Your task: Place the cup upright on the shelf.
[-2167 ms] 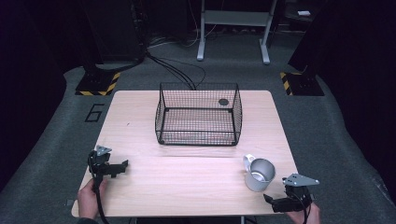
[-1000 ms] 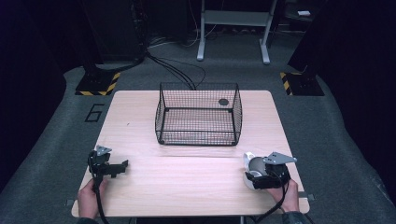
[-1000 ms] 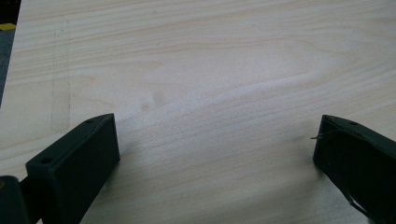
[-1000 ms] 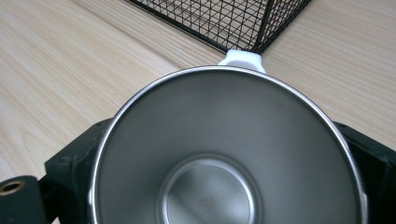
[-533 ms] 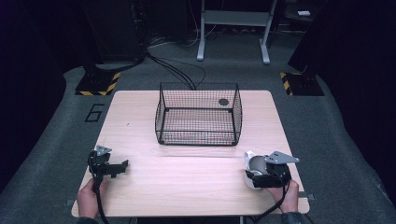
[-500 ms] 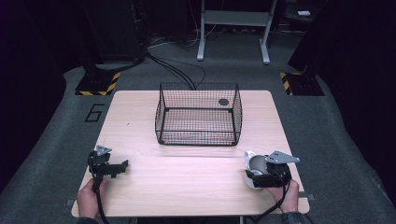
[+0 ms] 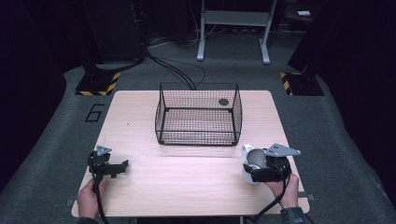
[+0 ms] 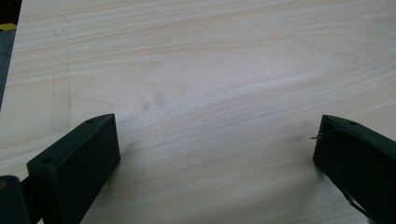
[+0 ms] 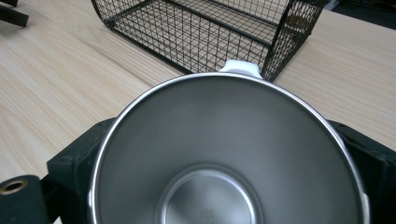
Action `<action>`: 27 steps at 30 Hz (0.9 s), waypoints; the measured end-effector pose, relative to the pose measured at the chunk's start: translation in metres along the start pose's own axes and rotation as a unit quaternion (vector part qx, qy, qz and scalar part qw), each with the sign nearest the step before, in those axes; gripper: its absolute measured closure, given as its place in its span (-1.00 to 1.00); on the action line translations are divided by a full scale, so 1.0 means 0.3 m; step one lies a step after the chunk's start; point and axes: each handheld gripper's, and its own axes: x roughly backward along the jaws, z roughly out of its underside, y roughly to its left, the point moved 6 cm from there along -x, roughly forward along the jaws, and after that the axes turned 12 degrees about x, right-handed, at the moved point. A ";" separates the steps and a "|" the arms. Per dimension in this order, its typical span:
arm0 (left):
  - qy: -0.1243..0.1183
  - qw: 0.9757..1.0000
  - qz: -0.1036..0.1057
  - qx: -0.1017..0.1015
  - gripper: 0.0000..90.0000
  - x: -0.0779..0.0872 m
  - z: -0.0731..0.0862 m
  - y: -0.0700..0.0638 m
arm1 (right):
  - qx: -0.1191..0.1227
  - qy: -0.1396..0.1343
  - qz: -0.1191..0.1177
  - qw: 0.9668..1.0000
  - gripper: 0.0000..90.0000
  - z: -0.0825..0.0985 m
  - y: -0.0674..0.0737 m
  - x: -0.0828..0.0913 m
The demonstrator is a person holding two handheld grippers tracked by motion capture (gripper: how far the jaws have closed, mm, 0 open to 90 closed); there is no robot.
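**Right gripper clasped a steel mug beside the wire basket**

A stainless steel mug (image 7: 252, 161) with a white handle stood upright near the right front part of the wooden table (image 7: 140, 121), just in front of the right corner of the black wire basket (image 7: 198, 114). The right gripper (image 7: 261, 171), held by the person's right hand (image 7: 285, 186), had one black jaw on each side of the mug's wall, pressed against it. In the right gripper view, the mug's open mouth (image 9: 229, 154) faced the camera, its handle pointing toward the basket (image 9: 205, 32). The left gripper (image 7: 109, 167) rested low at the table's left front, well apart from the mug, its jaws spread wide over bare wood (image 8: 210, 93) with nothing between them.
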 end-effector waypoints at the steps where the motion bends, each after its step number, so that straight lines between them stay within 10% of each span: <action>1: 0.000 1.000 0.000 0.000 -0.99 0.000 0.000 0.000 | 0.001 0.000 0.000 1.000 -0.88 -0.006 0.001 0.001; 27: 0.000 1.000 0.000 0.001 -0.99 0.000 0.001 0.000 | 0.025 -0.007 -0.034 0.999 -0.88 -0.180 0.035 -0.022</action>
